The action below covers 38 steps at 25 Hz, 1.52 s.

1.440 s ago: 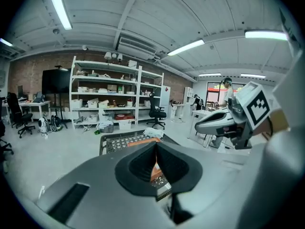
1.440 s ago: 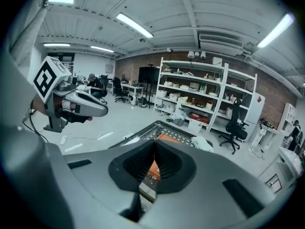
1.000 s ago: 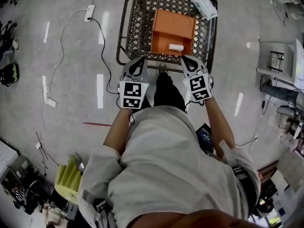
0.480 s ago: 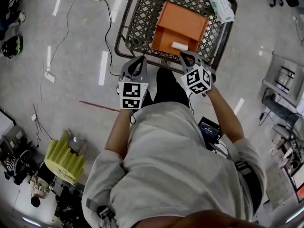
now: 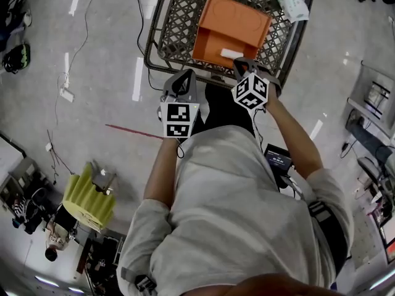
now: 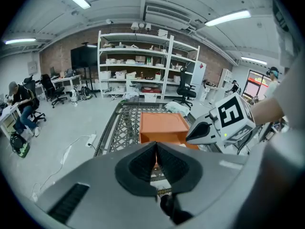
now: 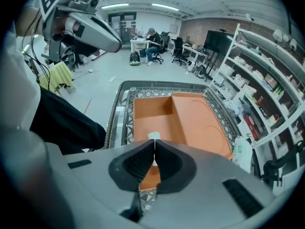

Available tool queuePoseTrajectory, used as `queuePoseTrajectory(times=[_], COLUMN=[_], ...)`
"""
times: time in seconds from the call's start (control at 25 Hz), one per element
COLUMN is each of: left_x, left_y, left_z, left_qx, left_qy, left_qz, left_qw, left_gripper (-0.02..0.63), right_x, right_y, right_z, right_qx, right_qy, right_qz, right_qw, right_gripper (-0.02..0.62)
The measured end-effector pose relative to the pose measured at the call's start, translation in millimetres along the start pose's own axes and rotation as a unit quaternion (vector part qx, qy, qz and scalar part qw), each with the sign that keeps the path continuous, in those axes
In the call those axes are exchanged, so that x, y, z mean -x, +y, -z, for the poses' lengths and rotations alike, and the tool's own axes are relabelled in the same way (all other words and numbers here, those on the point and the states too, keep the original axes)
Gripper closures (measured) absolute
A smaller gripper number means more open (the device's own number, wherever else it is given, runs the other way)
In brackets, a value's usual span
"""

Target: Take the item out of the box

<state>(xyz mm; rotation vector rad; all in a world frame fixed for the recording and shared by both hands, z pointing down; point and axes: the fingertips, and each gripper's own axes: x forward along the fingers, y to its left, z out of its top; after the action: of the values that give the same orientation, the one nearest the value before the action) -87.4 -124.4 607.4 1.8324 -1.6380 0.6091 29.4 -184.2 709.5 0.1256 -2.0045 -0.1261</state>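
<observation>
The white item [image 5: 231,54] lies bare in the open orange box [image 5: 237,14], easy to grab, but the fingers of the left gripper [image 6: 156,146] and right gripper [image 7: 154,147] are closed and empty.

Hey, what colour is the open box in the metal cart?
The box is plain orange; the right gripper view shows it best.

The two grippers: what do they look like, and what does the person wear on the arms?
Both the left gripper and the right gripper have grey, rounded shells with black ribbed pads. Each carries a white cube printed with black square markers. A thin dark cable hangs below the left one. The person wears a light grey shirt with short sleeves.
</observation>
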Motion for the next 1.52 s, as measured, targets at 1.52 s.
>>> queuePoseTrajectory(times=[1.52], left_x=[-95], left_y=[-2], left_z=[55], left_qx=[0.055], left_qy=[0.086], left_qz=[0.019], left_qw=[0.9946], left_gripper=[0.595], right_x=[-88], right_y=[-1], right_z=[31], right_qx=[0.023], right_qy=[0.095], right_qz=[-0.082], right_qw=[0.992], right_gripper=[0.454])
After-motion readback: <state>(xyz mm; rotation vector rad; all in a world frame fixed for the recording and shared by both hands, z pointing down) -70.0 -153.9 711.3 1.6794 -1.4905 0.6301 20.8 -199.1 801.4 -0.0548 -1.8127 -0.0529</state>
